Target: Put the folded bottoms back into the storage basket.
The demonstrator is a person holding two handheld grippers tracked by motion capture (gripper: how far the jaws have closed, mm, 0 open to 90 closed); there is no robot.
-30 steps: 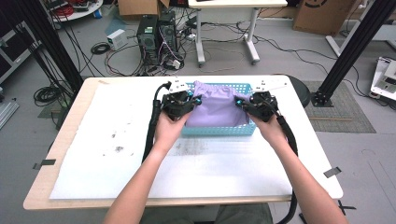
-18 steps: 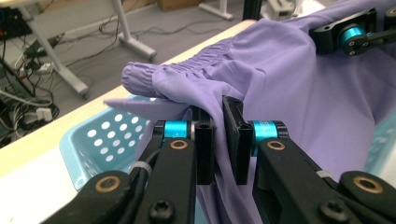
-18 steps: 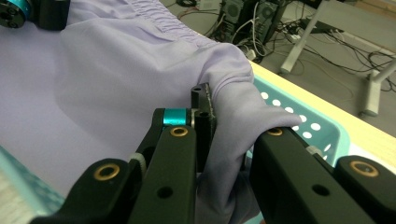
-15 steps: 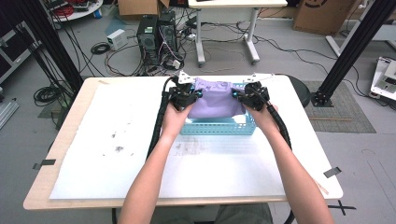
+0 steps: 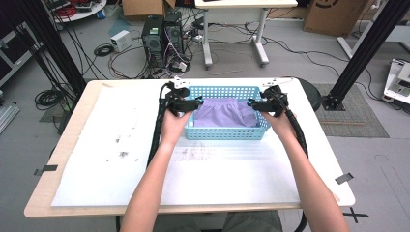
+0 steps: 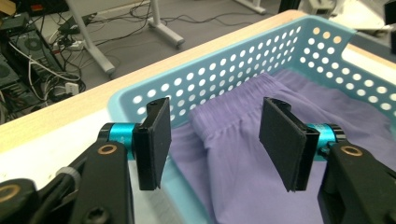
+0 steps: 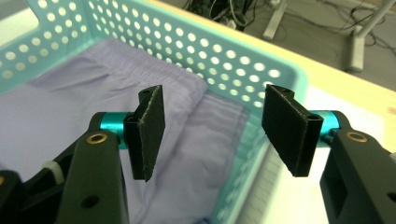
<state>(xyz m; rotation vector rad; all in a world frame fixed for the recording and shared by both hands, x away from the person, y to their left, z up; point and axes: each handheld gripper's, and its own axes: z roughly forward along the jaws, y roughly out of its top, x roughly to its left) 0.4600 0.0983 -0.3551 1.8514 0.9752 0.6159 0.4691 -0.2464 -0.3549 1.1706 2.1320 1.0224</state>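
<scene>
Both grippers flank the blue basket (image 5: 227,130): the left gripper (image 6: 212,140) has its jaws spread wide and empty over the basket's left end wall, and the right gripper (image 7: 215,135) is likewise spread and empty over the right end wall. Inside the basket lies the purple garment (image 5: 225,115), folded, its gathered waistband toward the far wall. A loose fold could snag a jaw as either hand lifts, dragging cloth over the rim, or a jaw could knock the light basket askew. A second ago the garment was bunched above the basket between the grippers; now it lies inside, released.
</scene>
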